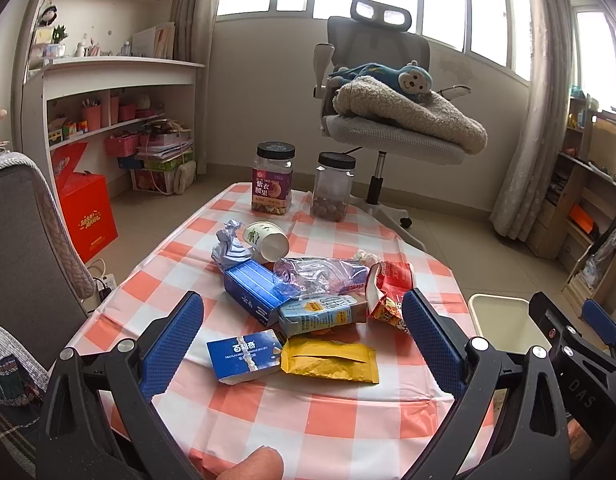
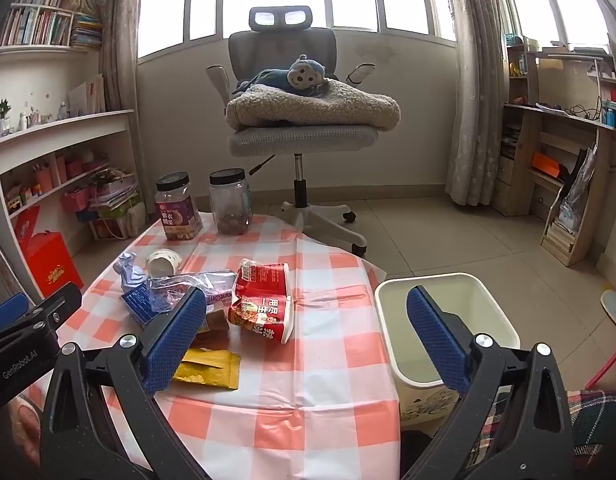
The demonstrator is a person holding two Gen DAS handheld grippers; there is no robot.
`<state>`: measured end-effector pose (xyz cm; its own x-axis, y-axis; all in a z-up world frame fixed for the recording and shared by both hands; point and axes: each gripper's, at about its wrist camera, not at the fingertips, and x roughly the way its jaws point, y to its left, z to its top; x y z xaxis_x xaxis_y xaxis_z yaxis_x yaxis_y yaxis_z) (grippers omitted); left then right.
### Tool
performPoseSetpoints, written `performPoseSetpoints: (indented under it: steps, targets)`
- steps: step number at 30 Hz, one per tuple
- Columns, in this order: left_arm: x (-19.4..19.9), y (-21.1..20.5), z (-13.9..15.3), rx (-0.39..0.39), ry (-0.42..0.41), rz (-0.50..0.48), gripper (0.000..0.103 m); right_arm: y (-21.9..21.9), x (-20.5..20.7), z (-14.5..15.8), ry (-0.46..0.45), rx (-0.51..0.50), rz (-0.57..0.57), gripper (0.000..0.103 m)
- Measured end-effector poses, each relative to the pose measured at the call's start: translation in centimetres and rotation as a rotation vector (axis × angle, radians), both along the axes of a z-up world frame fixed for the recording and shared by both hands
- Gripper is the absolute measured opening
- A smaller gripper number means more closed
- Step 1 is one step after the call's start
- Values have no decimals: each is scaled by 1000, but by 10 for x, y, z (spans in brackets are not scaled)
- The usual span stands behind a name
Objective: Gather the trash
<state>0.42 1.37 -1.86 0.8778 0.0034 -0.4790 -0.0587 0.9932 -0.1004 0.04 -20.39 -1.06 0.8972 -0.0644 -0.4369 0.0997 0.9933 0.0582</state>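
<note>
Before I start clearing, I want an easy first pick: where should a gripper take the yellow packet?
The yellow packet lies flat on the tablecloth, nearest of the pile, with its near long edge free. Probably come from the near side with the open left gripper, low and tilted down, and pinch that edge or the right corner, clear of the blue box.

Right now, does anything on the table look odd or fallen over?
Yes. The paper cup lies on its side behind the blue box, and the clear plastic bottle is crushed. Both jars stand upright.

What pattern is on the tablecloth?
Orange-and-white checked plastic tablecloth, clearest in the left wrist view.
</note>
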Motion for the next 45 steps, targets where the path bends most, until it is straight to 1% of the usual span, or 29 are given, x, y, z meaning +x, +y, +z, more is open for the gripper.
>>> performPoseSetpoints:
  steps: [5, 6, 7, 16, 34, 45]
  targets:
    - [-2, 4, -6, 2, -18, -2, 96, 2, -3, 9, -16, -2, 7, 96]
    - [-3, -5, 10, 7, -19, -1, 96, 1, -4, 9, -20, -2, 7, 96]
    - [-4, -6, 10, 9, -23, -2, 96, 2, -4, 10, -22, -3, 8, 96]
    - [-8, -8, 14, 14, -45, -7, 96, 0, -8, 10, -49, 2, 16, 96]
    - [-14, -10, 22, 4, -85, -38, 96, -1, -9, 14, -66, 2, 12, 96]
    - [-14, -11, 24, 3, -87, -39, 96, -1, -10, 13, -68, 3, 11, 96]
